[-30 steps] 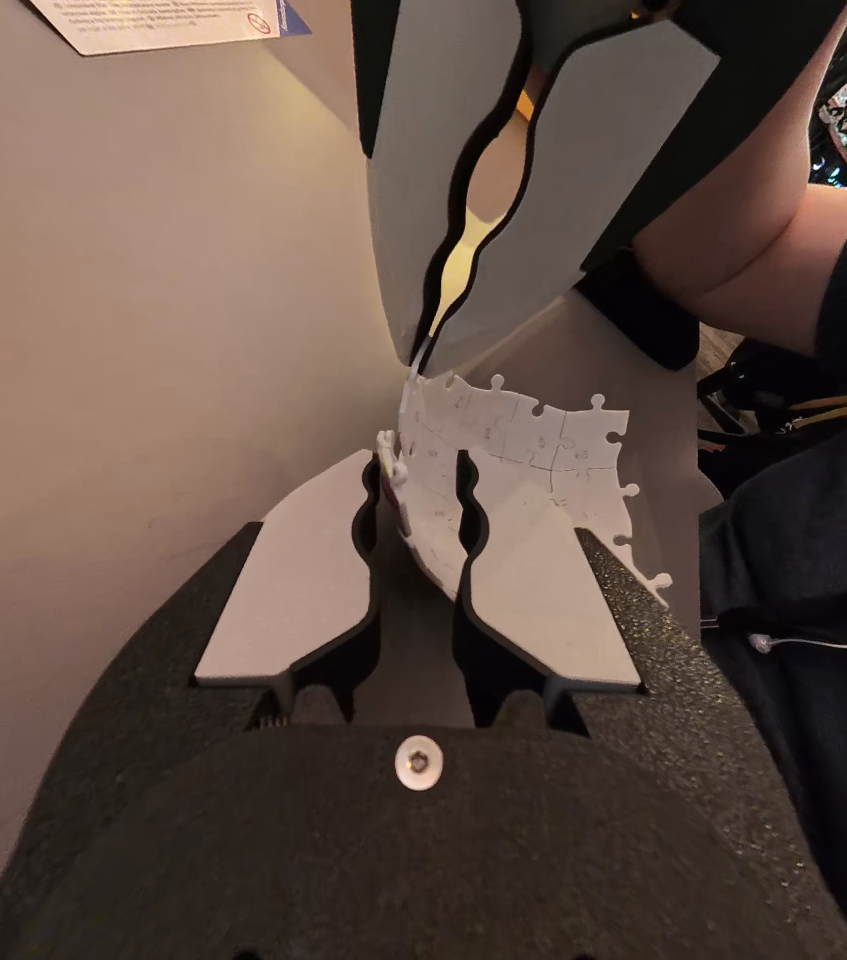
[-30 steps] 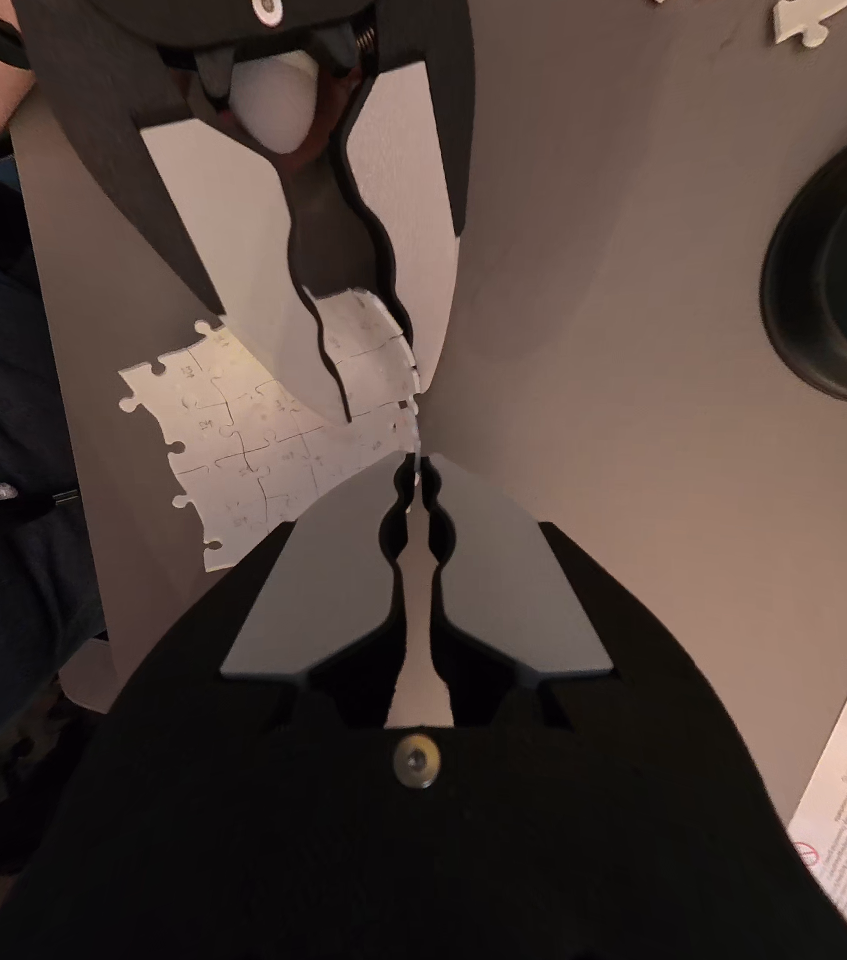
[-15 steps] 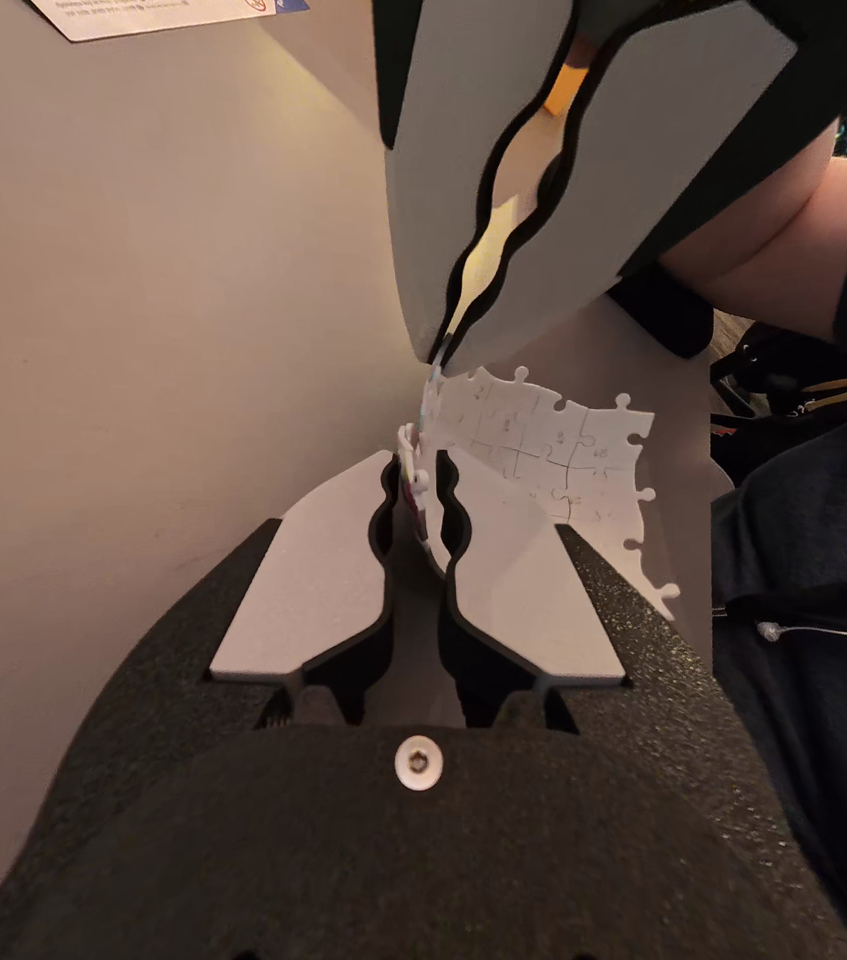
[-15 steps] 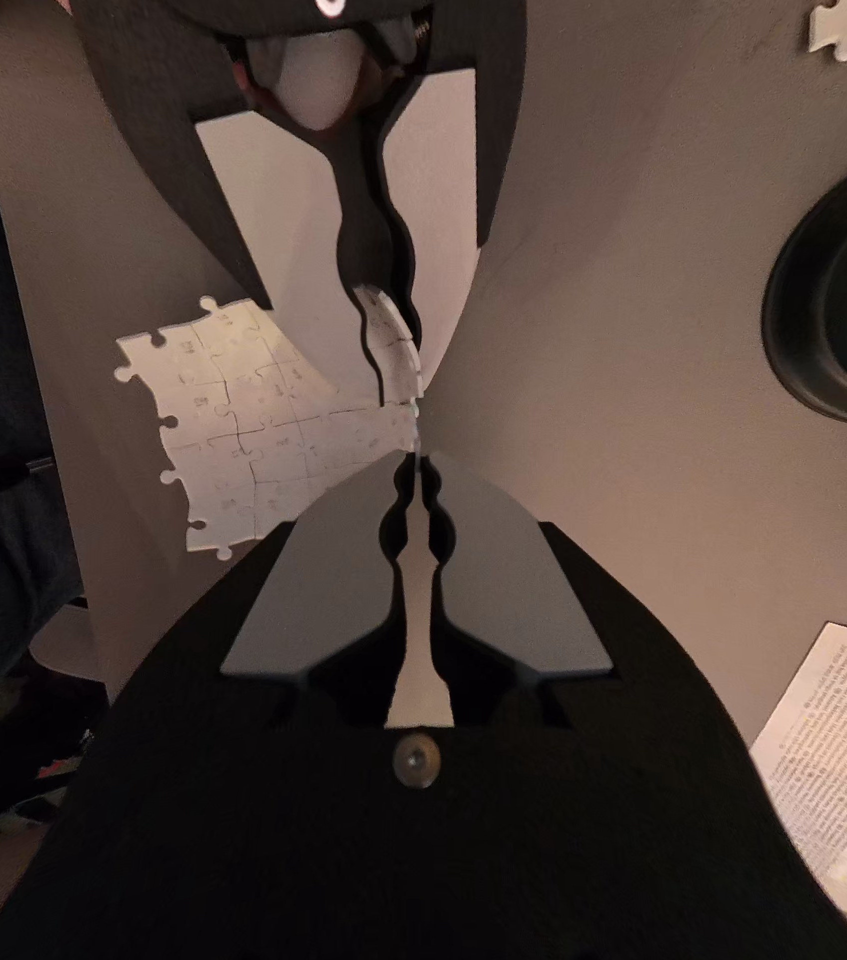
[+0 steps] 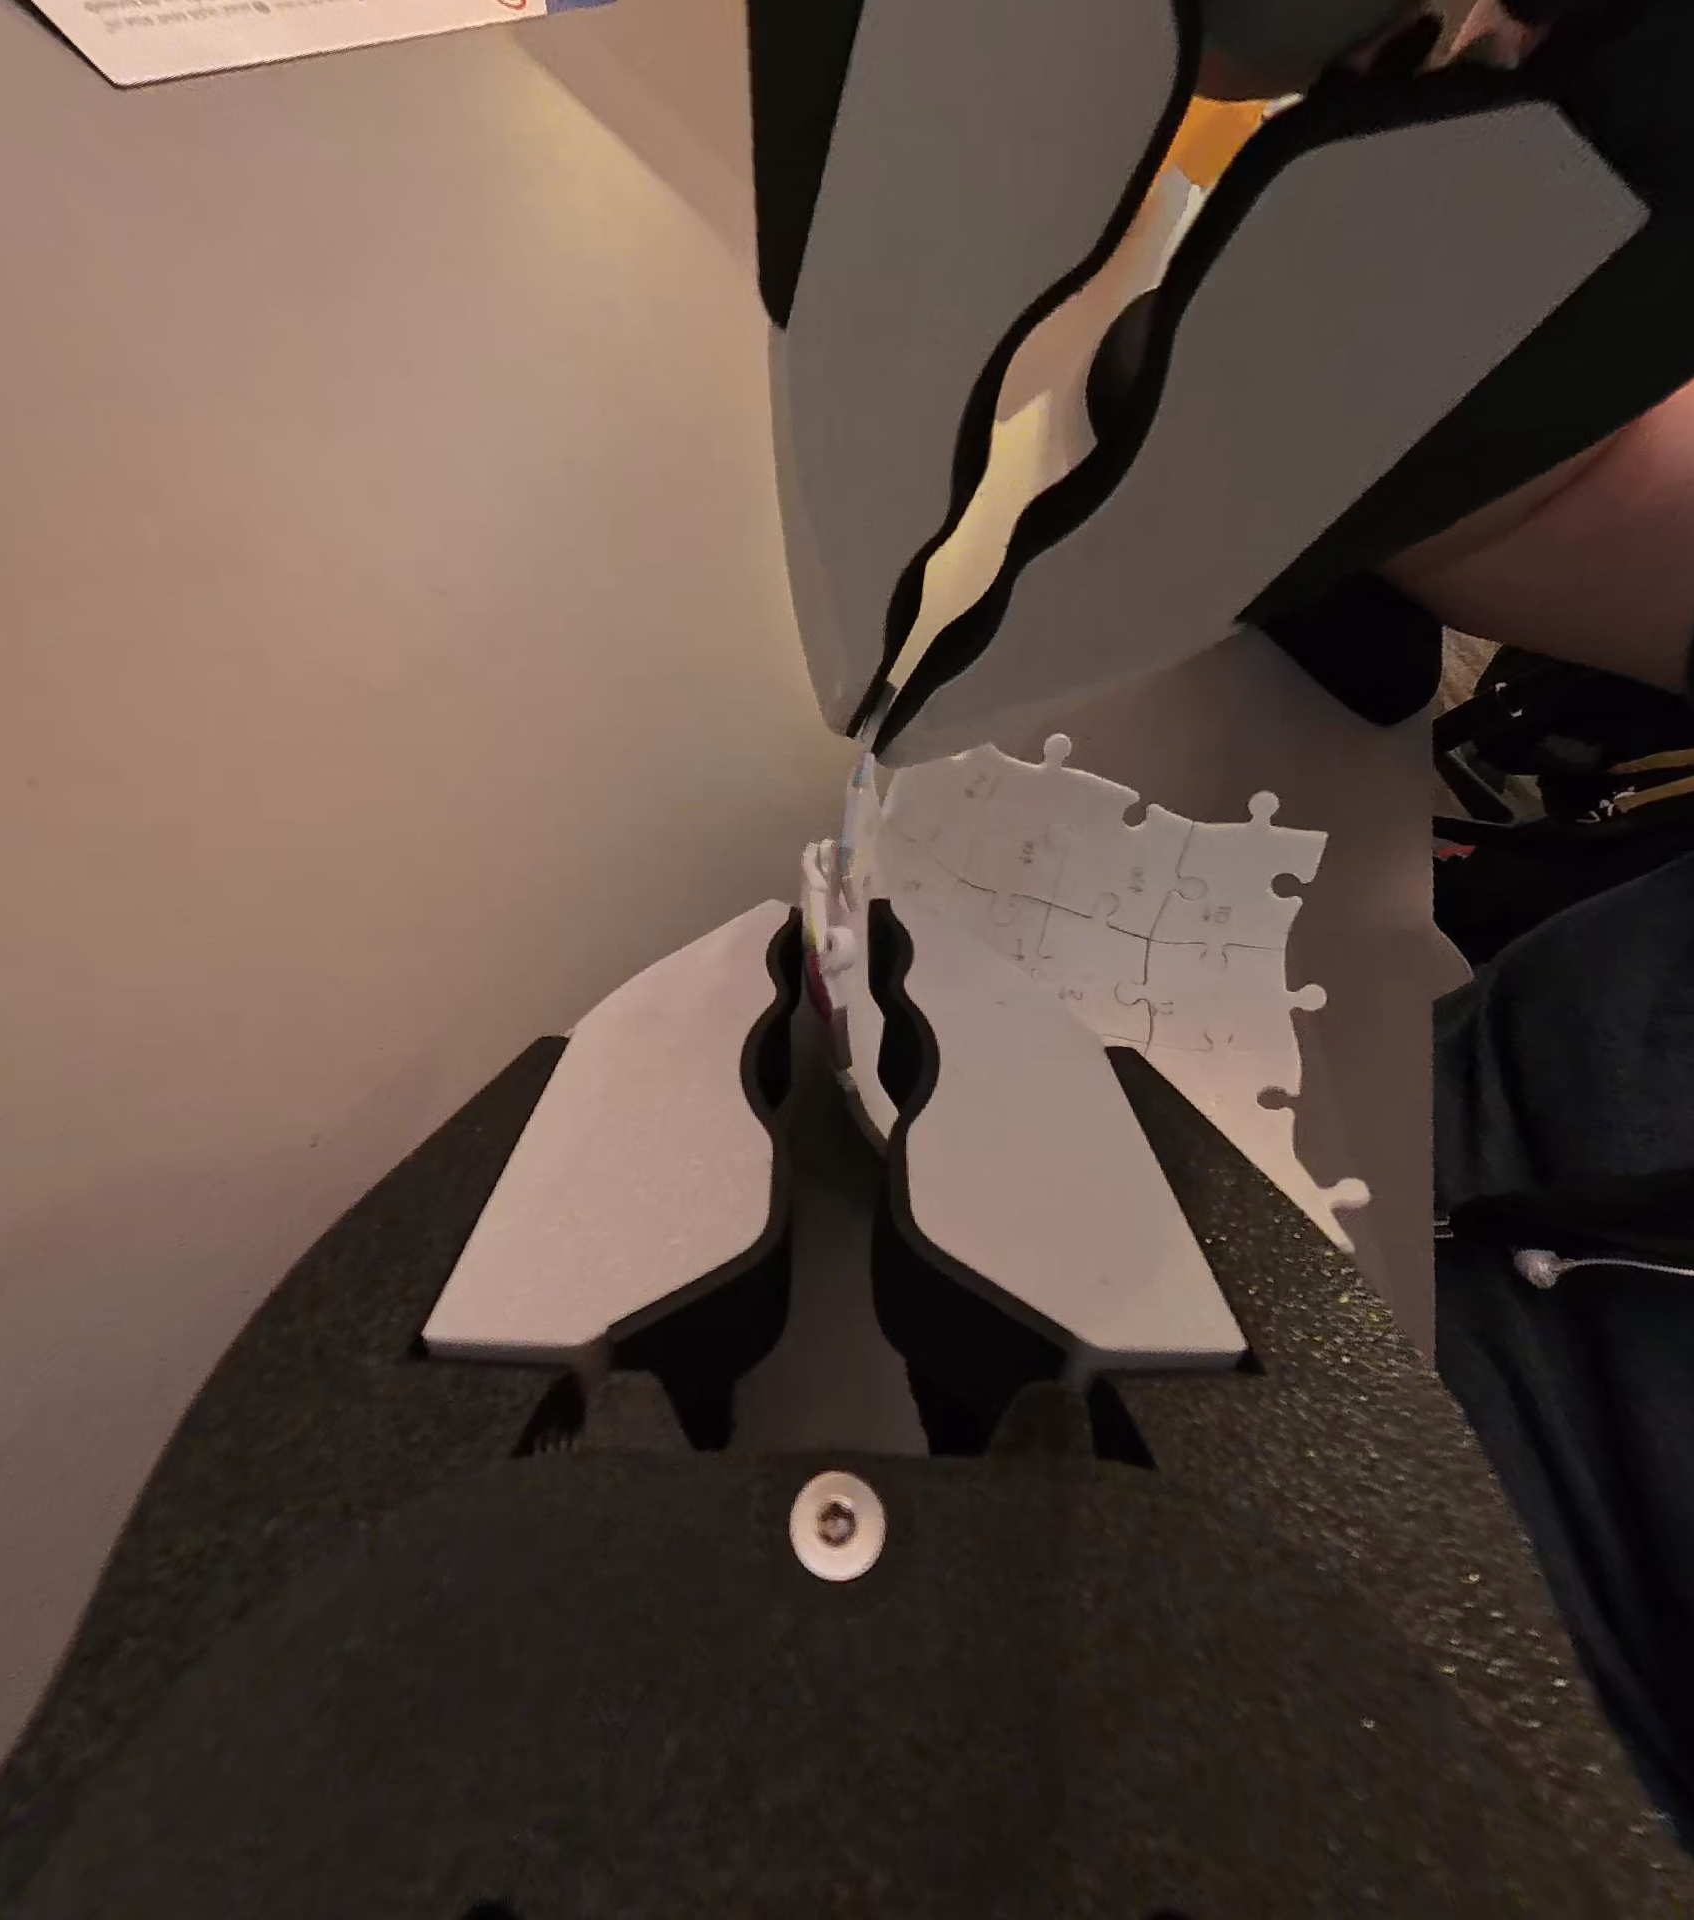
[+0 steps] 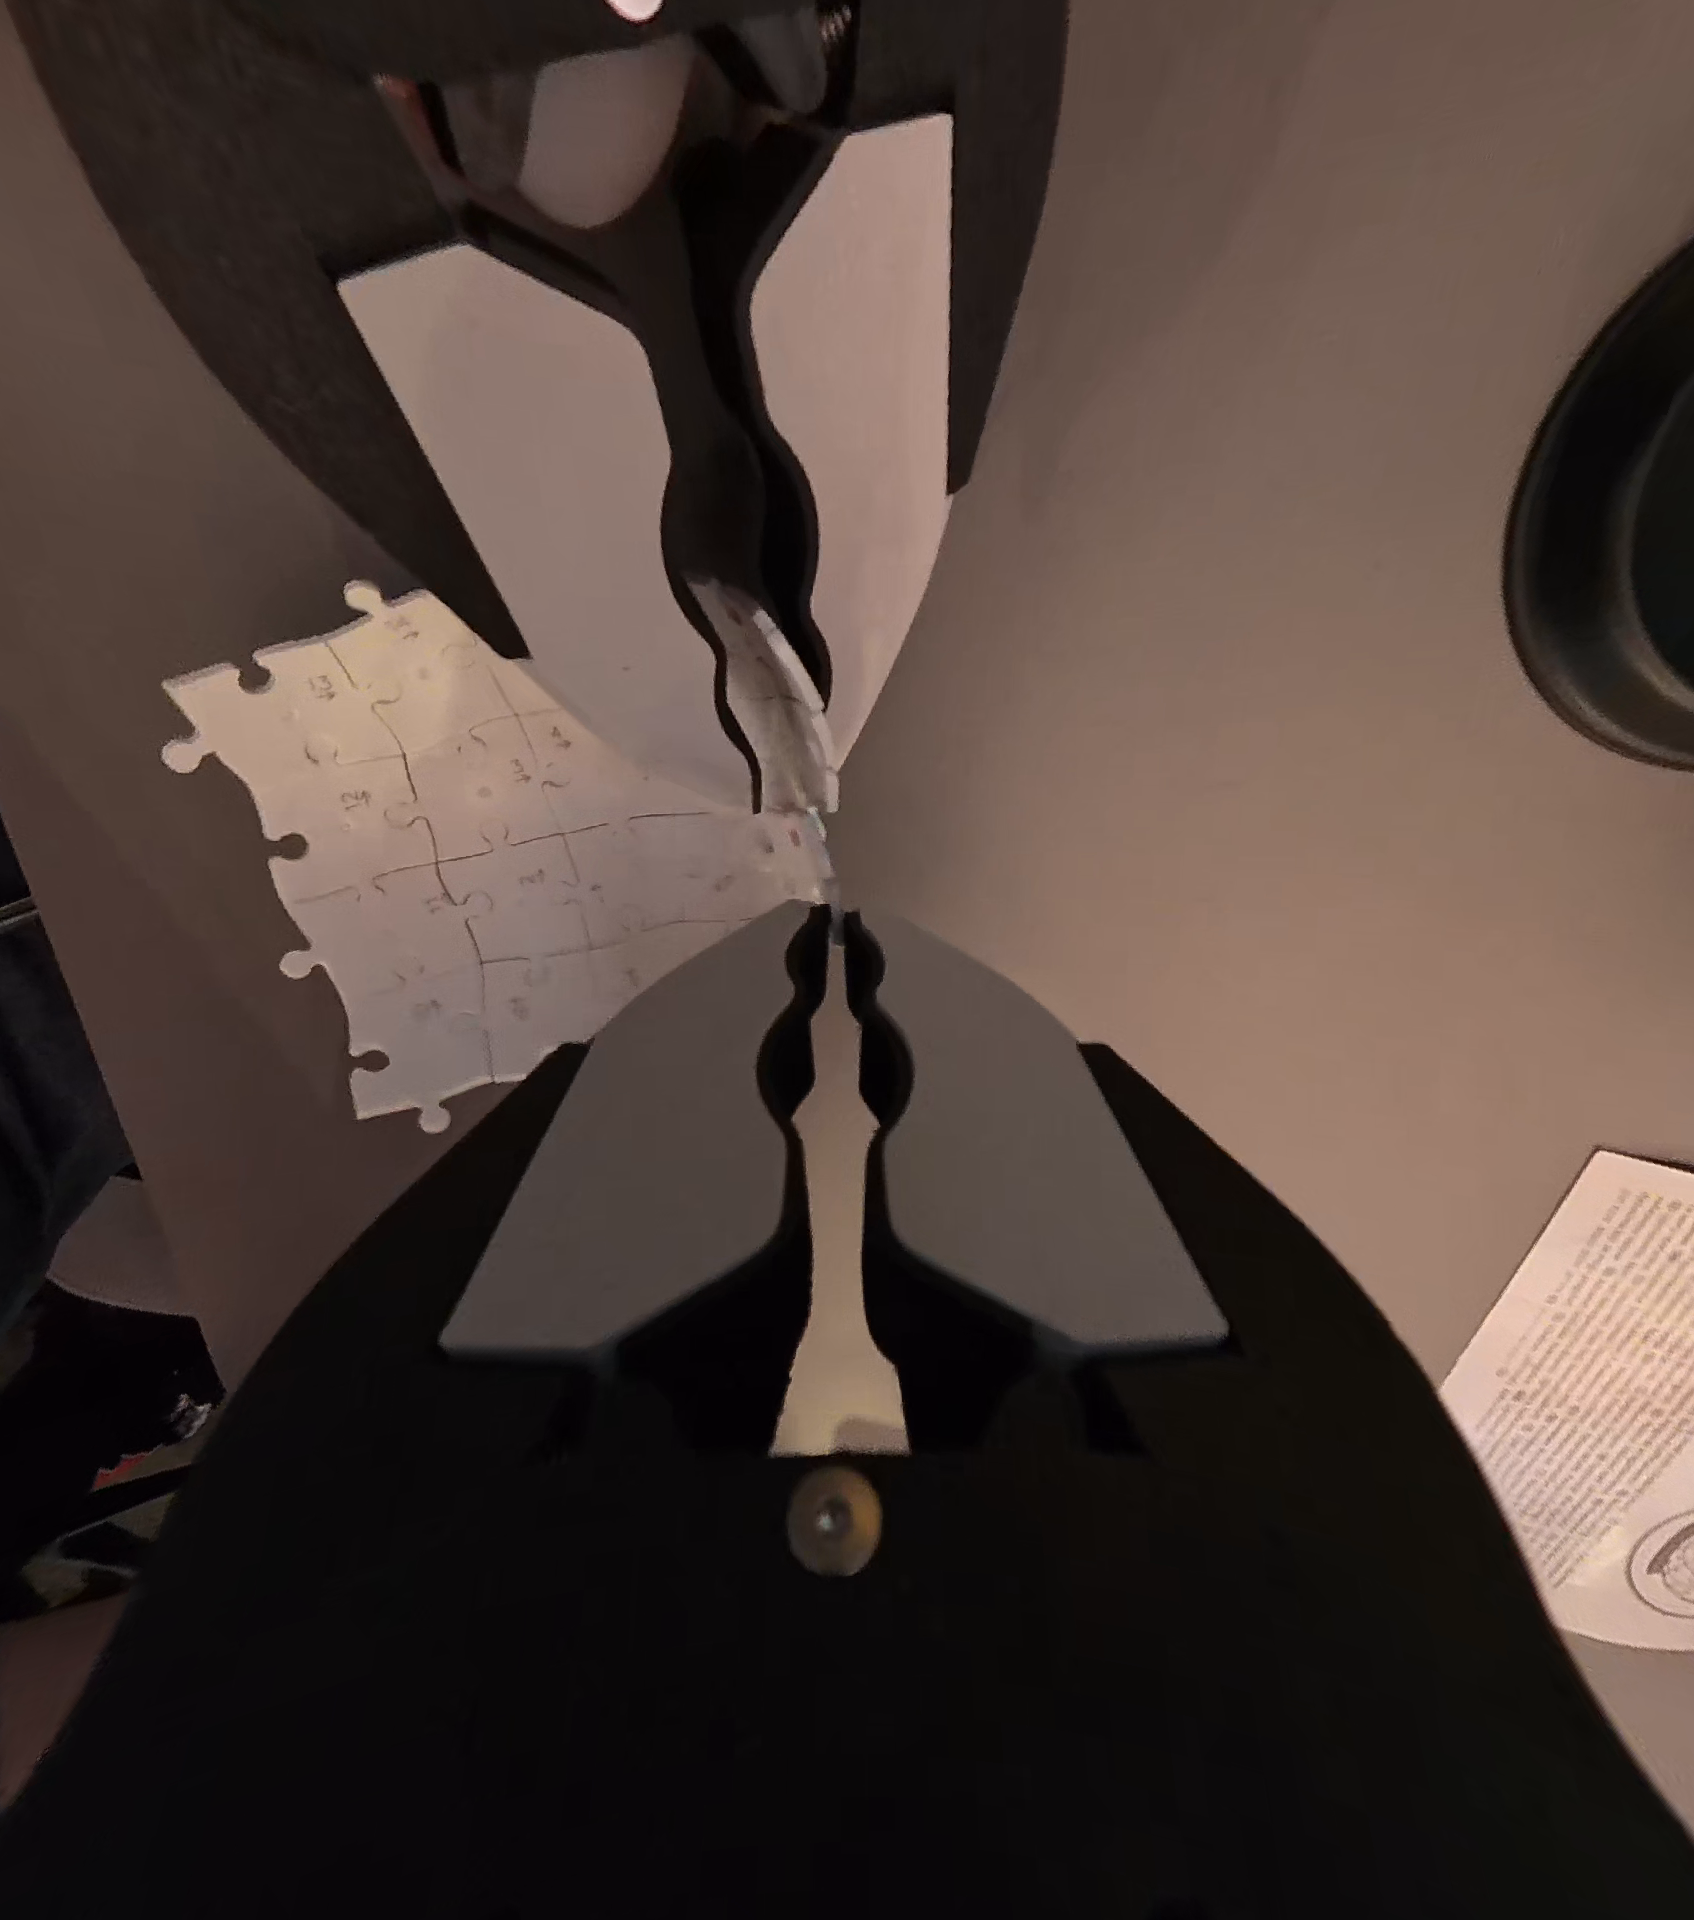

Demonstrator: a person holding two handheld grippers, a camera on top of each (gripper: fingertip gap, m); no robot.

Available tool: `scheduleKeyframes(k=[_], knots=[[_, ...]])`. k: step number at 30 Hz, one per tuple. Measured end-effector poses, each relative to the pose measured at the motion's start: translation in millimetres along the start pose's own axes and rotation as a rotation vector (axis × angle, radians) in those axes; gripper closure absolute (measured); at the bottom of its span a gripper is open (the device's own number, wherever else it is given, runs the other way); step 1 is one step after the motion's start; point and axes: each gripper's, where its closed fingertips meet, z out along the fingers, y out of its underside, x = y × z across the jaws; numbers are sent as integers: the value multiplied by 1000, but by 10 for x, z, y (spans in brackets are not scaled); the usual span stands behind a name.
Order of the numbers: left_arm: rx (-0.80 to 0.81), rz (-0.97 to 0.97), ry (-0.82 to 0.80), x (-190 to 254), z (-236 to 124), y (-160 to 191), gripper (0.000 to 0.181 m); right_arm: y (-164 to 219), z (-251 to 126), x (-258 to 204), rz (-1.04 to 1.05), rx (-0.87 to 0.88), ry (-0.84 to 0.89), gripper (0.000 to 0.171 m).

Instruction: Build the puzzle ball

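Left gripper (image 5: 838,925) was clamped on the curved puzzle panel (image 5: 1113,914), held mid-air at its 1 o'clock. Right gripper (image 6: 835,914) pinched a piece at the panel's edge. Light, thin and flexible, joints likely fragile: grip near seams.

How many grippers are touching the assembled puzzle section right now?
2. The left gripper clamps the puzzle section at its near edge; the right gripper pinches a thin piece at its top edge.
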Motion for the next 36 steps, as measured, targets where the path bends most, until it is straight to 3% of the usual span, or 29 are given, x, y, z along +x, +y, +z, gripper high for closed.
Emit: scheduleKeyframes(k=[11,19,24,36], knots=[[-13,-33,-11,-35,5,2,175,18,2,29,84,-4,29,166],[-21,-60,23,-2,9,-4,166,20,45,65,111,-15,44,166],[-38,-82,-11,-65,20,3,177,25,29,63,127,-1,25,166],[-89,-156,-2,-83,39,11,173,45,78,131,137,-22,81,164]])
